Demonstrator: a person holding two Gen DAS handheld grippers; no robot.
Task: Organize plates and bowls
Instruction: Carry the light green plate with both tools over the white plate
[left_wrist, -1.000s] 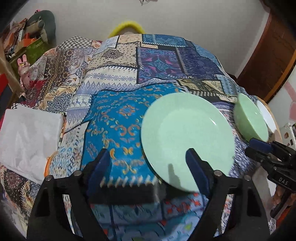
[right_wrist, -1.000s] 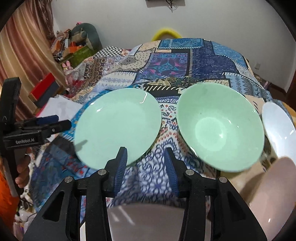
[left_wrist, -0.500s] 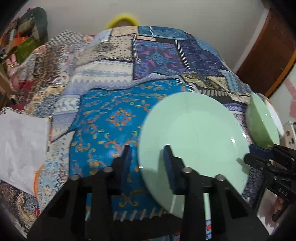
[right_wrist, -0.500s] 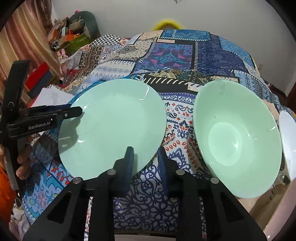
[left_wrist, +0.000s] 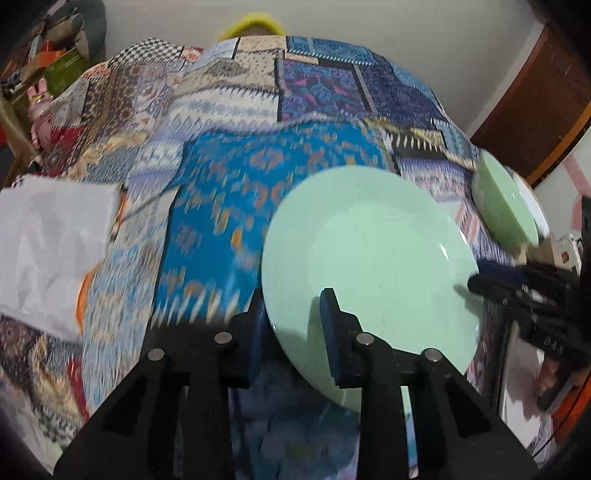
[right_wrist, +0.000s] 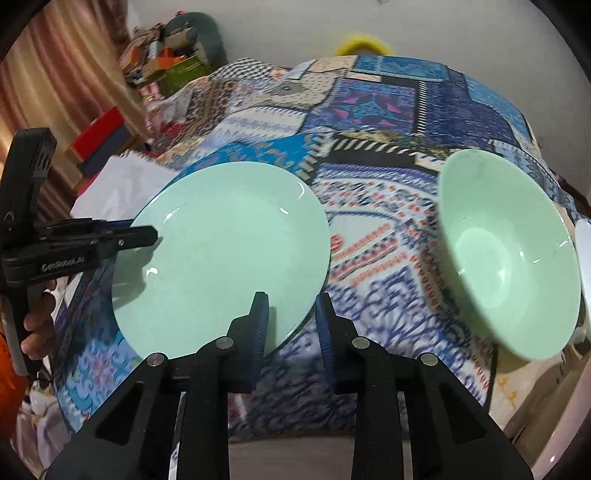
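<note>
A flat mint-green plate (left_wrist: 369, 258) lies on the patterned cloth and also shows in the right wrist view (right_wrist: 225, 254). My left gripper (left_wrist: 293, 314) is shut on the plate's left rim, one finger over it and one under; it also shows from the side in the right wrist view (right_wrist: 147, 236). My right gripper (right_wrist: 291, 314) is shut on the plate's near right rim, and shows in the left wrist view (left_wrist: 476, 282). A mint-green bowl (right_wrist: 506, 254) sits to the right of the plate, also in the left wrist view (left_wrist: 504, 206).
A patchwork cloth (right_wrist: 369, 110) covers the table. A white folded cloth (left_wrist: 51, 247) lies at the left. A white plate's edge (right_wrist: 583, 258) peeks out behind the bowl. Boxes and clutter (right_wrist: 107, 136) stand past the table's left side.
Both grippers moved forward onto the green plate and narrowed: the left closed on its left rim, the right on its near right rim. The views are blurred from motion.
</note>
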